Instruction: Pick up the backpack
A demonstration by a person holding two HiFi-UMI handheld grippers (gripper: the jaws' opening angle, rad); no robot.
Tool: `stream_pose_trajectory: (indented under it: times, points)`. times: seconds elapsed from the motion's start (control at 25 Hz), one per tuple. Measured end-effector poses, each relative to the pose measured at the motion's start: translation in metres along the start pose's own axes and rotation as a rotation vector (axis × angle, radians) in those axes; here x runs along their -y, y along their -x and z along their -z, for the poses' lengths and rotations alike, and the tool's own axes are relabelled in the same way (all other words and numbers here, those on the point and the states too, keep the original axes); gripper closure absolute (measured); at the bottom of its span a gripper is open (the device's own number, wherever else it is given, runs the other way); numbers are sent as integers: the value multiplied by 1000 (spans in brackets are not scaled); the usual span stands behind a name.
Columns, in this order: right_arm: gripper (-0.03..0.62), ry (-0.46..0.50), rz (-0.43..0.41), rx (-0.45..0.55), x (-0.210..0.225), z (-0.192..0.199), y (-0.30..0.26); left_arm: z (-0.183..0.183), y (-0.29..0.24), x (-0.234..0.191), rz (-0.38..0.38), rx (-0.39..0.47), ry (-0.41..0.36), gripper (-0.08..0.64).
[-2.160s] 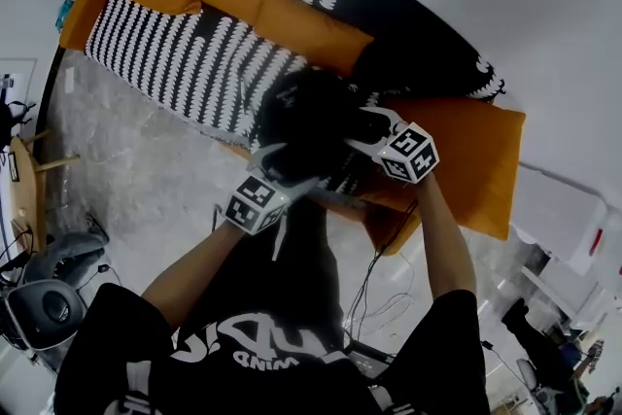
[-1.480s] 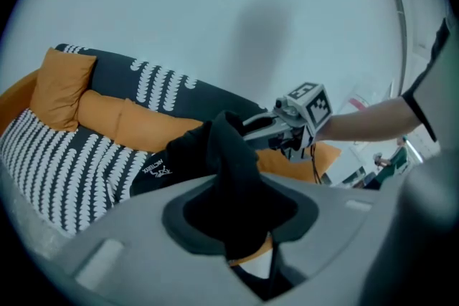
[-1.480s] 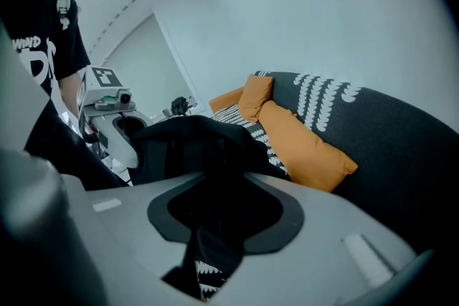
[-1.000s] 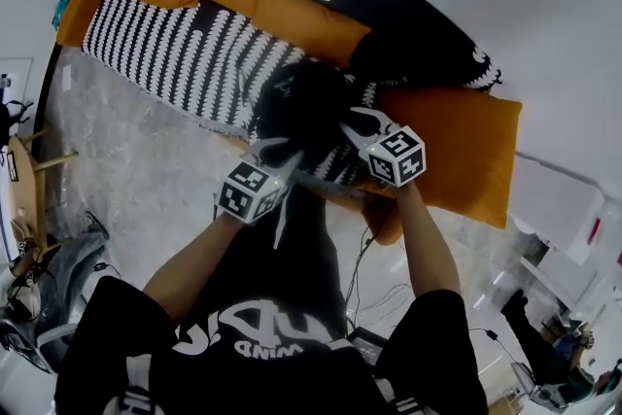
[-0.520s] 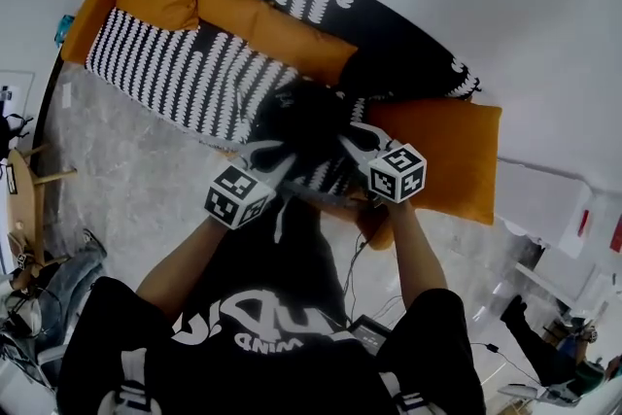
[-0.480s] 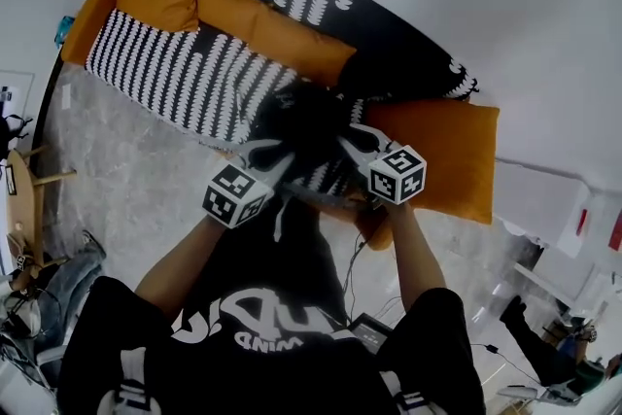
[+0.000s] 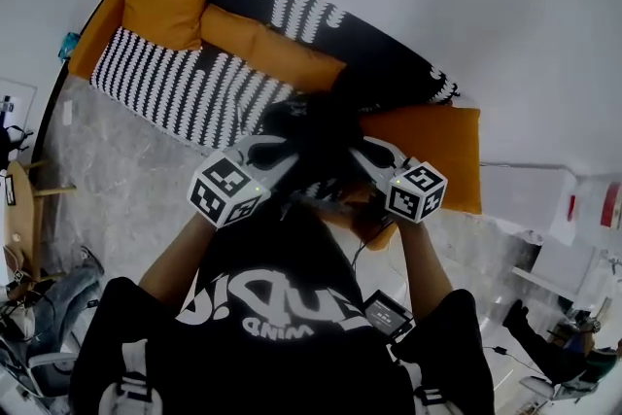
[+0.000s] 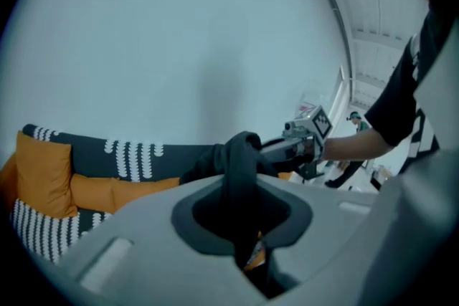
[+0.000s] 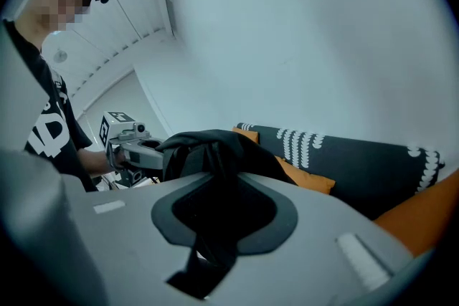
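Centre frame: backpack [image 7: 313,126] hangs between left gripper [image 7: 275,153] and right gripper [image 7: 367,154], both equally near, each clamped narrowly on its fabric, above the sofa [image 7: 175,83].

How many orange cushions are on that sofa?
3. One square cushion at the sofa's left end, one long cushion along the backrest, one large cushion at the right end. The orange strip at the far left may be another; the backpack may hide more.

Head camera looks steeply down; all views share the sofa [image 7: 165,83].
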State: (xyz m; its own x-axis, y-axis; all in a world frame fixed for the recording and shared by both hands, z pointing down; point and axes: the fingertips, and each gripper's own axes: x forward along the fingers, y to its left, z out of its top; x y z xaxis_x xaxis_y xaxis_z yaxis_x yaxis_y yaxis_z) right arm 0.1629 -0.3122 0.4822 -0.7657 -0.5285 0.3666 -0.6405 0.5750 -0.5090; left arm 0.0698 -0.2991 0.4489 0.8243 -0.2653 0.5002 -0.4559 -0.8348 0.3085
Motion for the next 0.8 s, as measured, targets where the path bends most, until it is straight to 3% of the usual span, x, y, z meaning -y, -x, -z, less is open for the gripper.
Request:
stream_pose_trajectory:
  times: [0.28,0.52,0.8]
  points:
    - [523,82,-21,40,-37,-16,37,-22,23,37,-36,44,-71,512]
    - [522,69,-76,87,-56,-6,54,-20,36,61,-44,35,-94,512]
    - [520,28,-56,94,-93,26,59,8,64,88,-5,35,-96,512]
